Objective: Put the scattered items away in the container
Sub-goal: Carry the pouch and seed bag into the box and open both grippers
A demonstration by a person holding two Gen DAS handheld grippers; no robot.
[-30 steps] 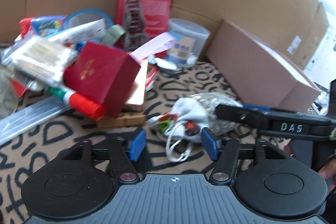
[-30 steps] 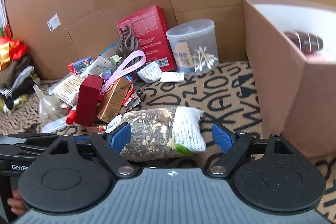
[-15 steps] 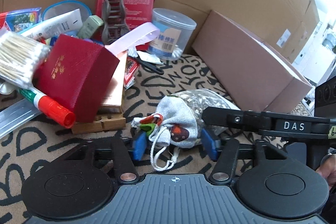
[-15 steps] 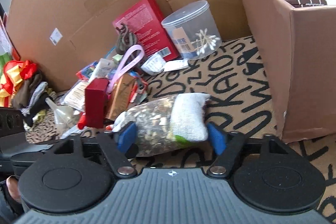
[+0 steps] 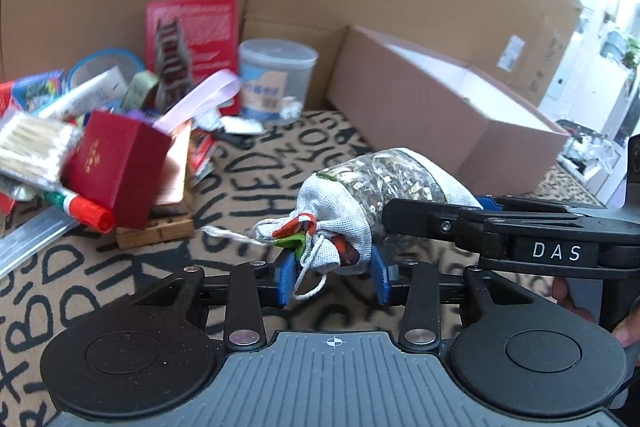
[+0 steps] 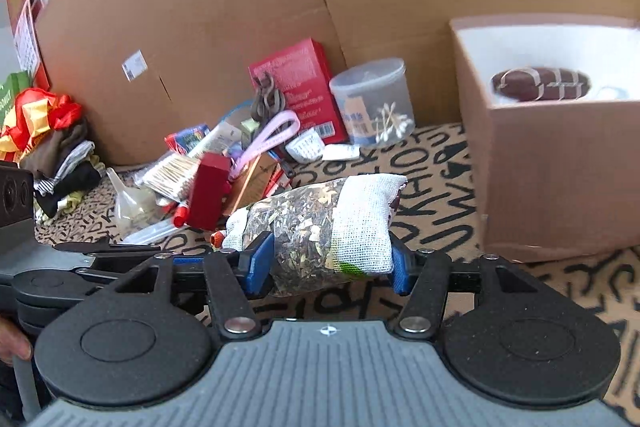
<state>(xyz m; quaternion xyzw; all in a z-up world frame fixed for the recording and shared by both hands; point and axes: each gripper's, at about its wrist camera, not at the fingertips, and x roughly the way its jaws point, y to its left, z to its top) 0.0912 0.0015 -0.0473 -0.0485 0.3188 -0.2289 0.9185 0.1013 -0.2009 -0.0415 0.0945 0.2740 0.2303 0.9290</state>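
Letter-printed mat (image 6: 436,171) — cardboard wall (image 6: 224,7) behind — clothes heap (image 6: 60,163) beside.

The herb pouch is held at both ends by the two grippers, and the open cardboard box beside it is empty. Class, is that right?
Not quite: the box is not empty. The right wrist view shows a brown striped object inside. The herb pouch is indeed held at both ends.

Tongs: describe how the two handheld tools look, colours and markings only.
Both tongs, left and right, have blue pads on black linkage arms, two round black discs and a ribbed grey body with a small crosshair mark. White letters "DAS" mark the right one's side.
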